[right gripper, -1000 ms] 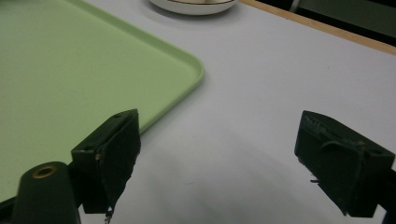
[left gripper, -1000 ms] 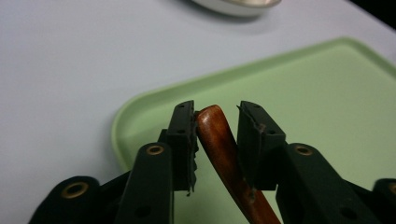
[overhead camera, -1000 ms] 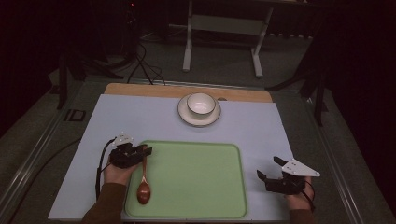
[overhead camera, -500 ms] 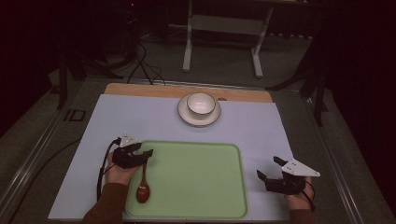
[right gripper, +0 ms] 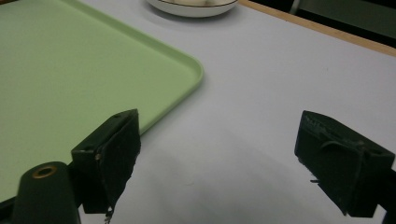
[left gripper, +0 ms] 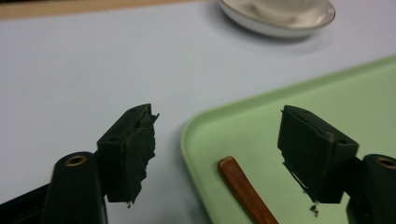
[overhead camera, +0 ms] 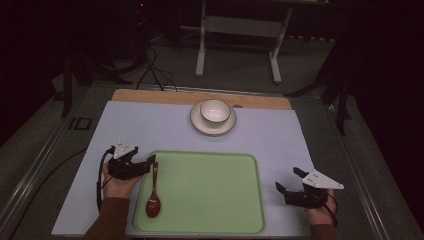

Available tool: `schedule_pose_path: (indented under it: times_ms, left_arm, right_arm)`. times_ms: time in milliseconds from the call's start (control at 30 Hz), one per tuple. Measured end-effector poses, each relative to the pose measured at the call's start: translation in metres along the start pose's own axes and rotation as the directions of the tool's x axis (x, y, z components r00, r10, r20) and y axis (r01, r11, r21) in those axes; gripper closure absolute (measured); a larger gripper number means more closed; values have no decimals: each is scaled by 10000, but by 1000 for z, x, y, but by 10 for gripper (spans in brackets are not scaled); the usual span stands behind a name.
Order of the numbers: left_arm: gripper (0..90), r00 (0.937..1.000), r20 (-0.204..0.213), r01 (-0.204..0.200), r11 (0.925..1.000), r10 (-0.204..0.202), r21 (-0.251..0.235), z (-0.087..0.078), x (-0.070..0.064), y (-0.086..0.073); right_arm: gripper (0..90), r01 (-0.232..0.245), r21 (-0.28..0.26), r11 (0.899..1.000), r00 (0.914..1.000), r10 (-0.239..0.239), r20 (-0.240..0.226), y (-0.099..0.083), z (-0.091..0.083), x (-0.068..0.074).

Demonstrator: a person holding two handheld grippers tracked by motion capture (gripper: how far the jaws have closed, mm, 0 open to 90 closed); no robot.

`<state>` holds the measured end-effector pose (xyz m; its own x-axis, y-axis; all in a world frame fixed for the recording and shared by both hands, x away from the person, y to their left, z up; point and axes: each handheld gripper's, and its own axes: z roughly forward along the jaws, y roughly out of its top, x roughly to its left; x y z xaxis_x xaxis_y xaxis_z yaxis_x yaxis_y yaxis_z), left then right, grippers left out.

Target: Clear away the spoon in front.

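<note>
A brown wooden spoon (overhead camera: 153, 192) lies along the left side of the light green tray (overhead camera: 210, 195), bowl end toward me. My left gripper (overhead camera: 149, 165) is at the tray's left rim, open. The tip of the spoon's handle (left gripper: 245, 191) lies low between its jaws and touches neither. In the left gripper view the left gripper (left gripper: 217, 126) straddles the corner of the tray (left gripper: 261, 107). My right gripper (overhead camera: 287, 180) hovers open just off the tray's right edge, with nothing between its jaws. The right gripper (right gripper: 222, 135) is over the pale mat beside the tray (right gripper: 70, 56).
A white bowl (overhead camera: 215, 111) sits on a saucer (overhead camera: 197, 122) at the far middle of the pale blue mat (overhead camera: 150, 130). The saucer (left gripper: 280, 25) appears ahead of the left gripper, and the saucer (right gripper: 187, 9) ahead of the right one. A wooden strip (overhead camera: 150, 95) runs along the table's far edge.
My left gripper has drawn back slightly to the left, away from the spoon's handle. The spoon stays where it lay on the tray. The right gripper has not moved.
</note>
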<state>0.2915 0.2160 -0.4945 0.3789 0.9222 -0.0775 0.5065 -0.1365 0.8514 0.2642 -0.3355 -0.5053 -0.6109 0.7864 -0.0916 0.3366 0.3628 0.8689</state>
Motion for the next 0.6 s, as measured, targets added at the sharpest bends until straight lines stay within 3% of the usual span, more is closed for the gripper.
schedule_pose_path:
  times_ms: [267,600]
  left_arm:
    - [250,9988,-459,-190,9987,169,-475,-32,6,-2]
    - [260,9979,-606,-275,9948,216,-981,-59,14,-10]
  right_arm:
    - [141,-43,-62,10000,10000,42,-14,0,-1,-1]
    - [141,-79,-225,9997,10000,80,21,1,-3,-2]
